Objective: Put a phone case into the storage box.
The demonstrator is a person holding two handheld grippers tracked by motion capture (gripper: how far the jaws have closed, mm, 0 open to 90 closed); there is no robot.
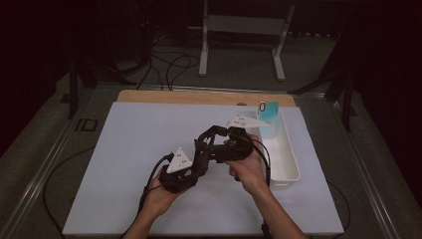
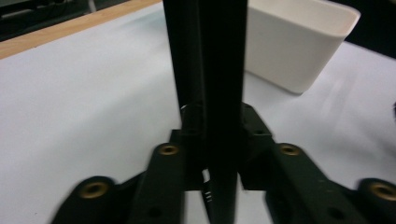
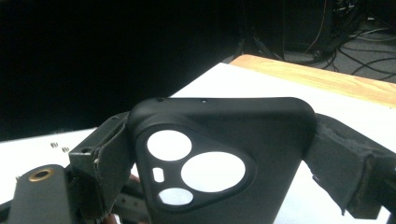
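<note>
A black phone case (image 3: 261,140) with a three-hole camera cutout stands upright, and my right gripper (image 3: 219,154) is shut across its width. Its padded fingers (image 3: 343,161) press both sides of the case. In the high view the right gripper (image 1: 211,134) is at the table's middle, pointing left. My left gripper (image 1: 200,149) reaches up to it from the lower left. In its own view the left gripper (image 2: 204,70) has its jaws pressed together. I cannot tell whether they pinch the case.
A long white bin (image 1: 286,159) lies at the right of the white sheet (image 1: 129,149), close to the right hand. A teal card (image 1: 268,112) stands at its far end. A wooden edge (image 1: 199,97) runs along the back, with cables on the floor beyond.
</note>
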